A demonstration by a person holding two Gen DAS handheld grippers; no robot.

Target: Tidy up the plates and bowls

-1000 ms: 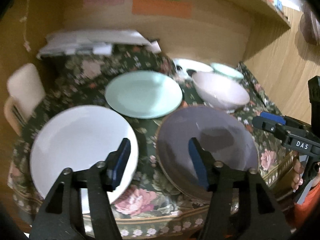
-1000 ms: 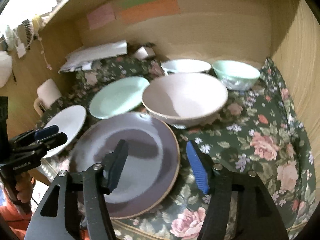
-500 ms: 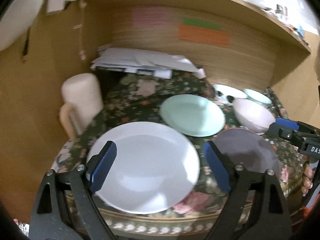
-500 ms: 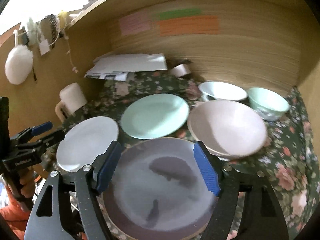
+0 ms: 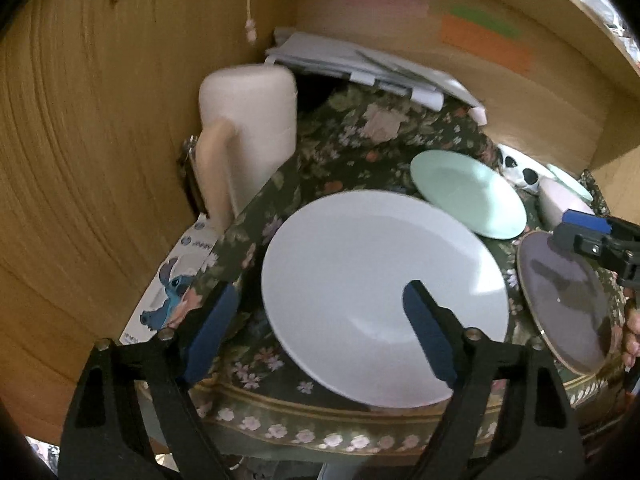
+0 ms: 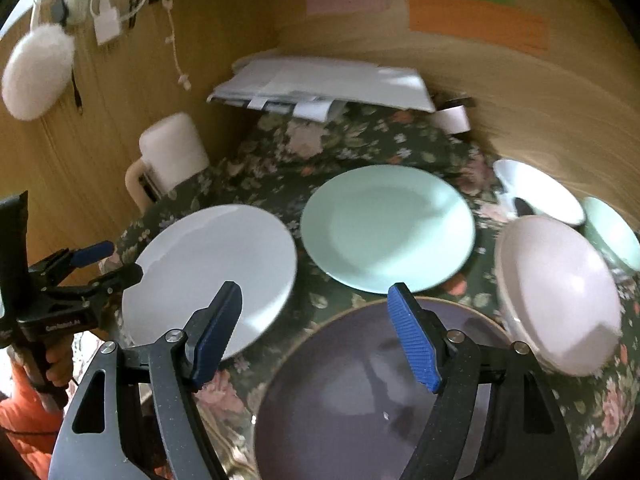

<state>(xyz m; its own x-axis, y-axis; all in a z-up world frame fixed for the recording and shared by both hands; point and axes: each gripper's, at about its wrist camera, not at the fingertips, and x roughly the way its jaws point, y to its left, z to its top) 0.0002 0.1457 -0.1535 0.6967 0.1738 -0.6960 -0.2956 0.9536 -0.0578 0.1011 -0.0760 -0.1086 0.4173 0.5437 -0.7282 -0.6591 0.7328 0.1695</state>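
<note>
A white plate [image 5: 380, 296] [image 6: 212, 272] lies at the front left of the flowered cloth. A mint plate [image 5: 468, 192] [image 6: 388, 228] lies behind it. A grey-purple plate [image 5: 568, 300] [image 6: 368, 396] lies at the front. A pale pink bowl [image 6: 560, 292], a white bowl [image 6: 536, 192] and a mint bowl [image 6: 612, 232] stand at the right. My left gripper [image 5: 320, 332] is open over the white plate's near left edge. My right gripper [image 6: 316, 332] is open above the grey-purple plate's far edge.
A white mug [image 5: 244, 132] [image 6: 168, 156] stands at the left by the wooden wall. A stack of papers [image 6: 320, 84] lies at the back. A Stitch box [image 5: 172, 280] sits by the cloth's left edge. Wooden walls close the back and sides.
My left gripper has swung left, from over the grey-purple plate to the white plate. My right gripper has pulled back and turned left, its jaws wider than one second ago.
</note>
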